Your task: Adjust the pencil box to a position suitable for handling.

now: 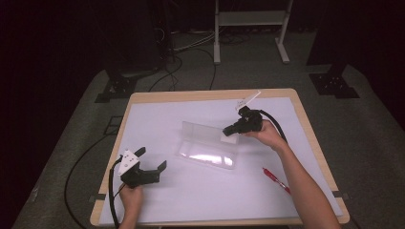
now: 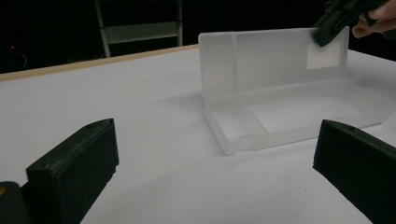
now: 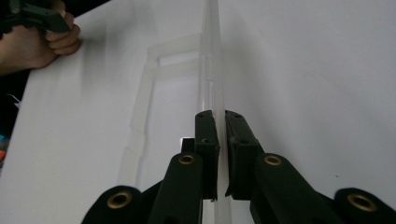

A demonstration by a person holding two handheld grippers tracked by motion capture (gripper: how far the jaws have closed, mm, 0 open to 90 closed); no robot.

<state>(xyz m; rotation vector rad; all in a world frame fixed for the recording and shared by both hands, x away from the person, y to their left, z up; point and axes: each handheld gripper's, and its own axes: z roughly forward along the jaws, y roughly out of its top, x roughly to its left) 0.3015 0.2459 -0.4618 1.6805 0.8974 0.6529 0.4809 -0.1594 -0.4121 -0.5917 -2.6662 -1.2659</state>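
A: Box (image 1: 206, 148) placement first. Where is it found?

B: Mid-worktop (image 1: 157, 124), a clear plastic case lying open. Its tray is flat on the white sheet, and its lid (image 2: 275, 58) is stood upright along the far edge. The long axis is run left to right across the scene, slightly slanted.

A: And which claw is on it?

B: The right claw (image 1: 232, 130). In the right gripper view its pads (image 3: 208, 140) are seen pressed on either side of the lid's thin wall at the right end, so the lid is held edge-on between them. No gap is left on either side.

A: The left claw?

B: The left claw (image 1: 149, 165) is held wide apart and empty, near the left corner of the worktop, pointed toward the box's left end. The box is seen well apart from it, with bare sheet between.

A: So what is the next move judged to turn on?

B: The hinge line. Since the lid is gripped at its right end only, it would likely be swung down toward the near side, over the tray. The tray's left end is free to shift, and the left claw is the nearer one to steady it. A red pen (image 1: 276, 180) is lying at the near right, clear of the swing.
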